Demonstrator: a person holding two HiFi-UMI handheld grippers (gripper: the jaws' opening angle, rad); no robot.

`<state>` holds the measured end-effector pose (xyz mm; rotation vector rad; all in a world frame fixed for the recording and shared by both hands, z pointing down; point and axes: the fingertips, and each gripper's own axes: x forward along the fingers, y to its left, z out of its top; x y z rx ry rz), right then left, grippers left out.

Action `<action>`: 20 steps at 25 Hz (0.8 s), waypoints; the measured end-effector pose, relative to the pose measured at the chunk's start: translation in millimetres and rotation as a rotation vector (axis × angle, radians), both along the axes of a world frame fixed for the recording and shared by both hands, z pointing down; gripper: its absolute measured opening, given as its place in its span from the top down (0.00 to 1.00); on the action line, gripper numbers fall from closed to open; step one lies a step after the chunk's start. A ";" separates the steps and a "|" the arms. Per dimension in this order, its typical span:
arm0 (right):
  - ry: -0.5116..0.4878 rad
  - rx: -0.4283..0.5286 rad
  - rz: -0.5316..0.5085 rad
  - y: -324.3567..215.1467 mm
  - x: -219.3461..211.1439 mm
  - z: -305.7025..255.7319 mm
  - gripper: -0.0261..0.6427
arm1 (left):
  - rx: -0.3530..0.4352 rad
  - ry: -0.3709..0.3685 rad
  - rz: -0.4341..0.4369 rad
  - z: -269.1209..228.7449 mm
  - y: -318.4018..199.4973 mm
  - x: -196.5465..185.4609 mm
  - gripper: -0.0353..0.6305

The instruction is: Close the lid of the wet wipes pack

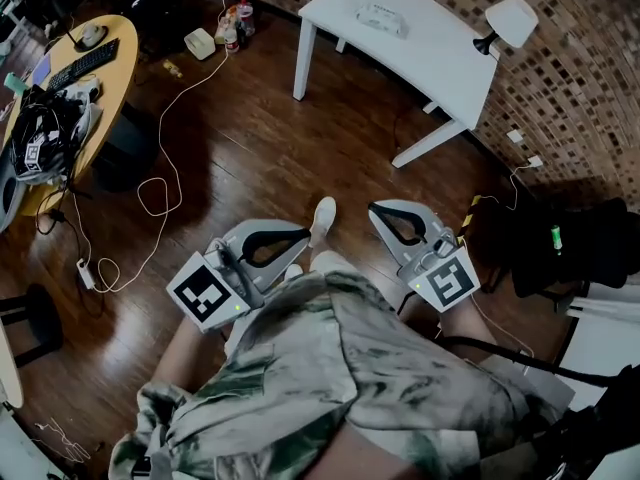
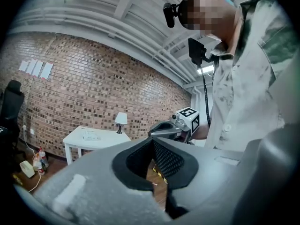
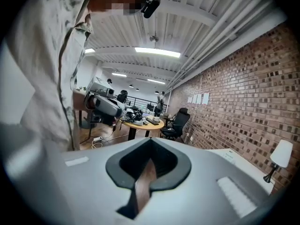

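While the head view shows the wet wipes pack [image 1: 380,18] lying on the white table [image 1: 440,58], well apart from the left gripper [image 1: 303,231] and right gripper [image 1: 374,209] at the person's waist, the left gripper view shows jaws clenched on nothing, and the right gripper view shows the same.

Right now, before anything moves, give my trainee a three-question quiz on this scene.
1. True or false: the wet wipes pack lies on the white table.
2. What does the left gripper hold? A) the pack B) a cable C) nothing
3. Fill in: beside the pack on that table stands a white ____.
Key: 1 true; 2 C; 3 lamp.
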<state>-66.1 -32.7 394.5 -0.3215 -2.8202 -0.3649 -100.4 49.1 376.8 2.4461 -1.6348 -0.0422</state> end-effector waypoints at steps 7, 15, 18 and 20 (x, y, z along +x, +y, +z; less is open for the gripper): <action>-0.029 -0.030 -0.023 -58.8 -57.1 6.9 0.95 | -0.027 -0.012 -0.044 7.3 -55.6 -51.7 0.94; -0.042 -0.057 -0.002 -158.8 -106.9 13.0 0.95 | -0.037 -0.028 -0.028 5.9 -162.5 -106.2 0.94; -0.039 -0.049 0.011 -192.3 -117.0 13.8 0.95 | -0.039 -0.036 0.004 6.9 -203.4 -119.2 0.94; -0.038 -0.049 0.017 -213.7 -121.4 15.6 0.95 | -0.038 -0.045 0.012 8.3 -229.9 -126.0 0.94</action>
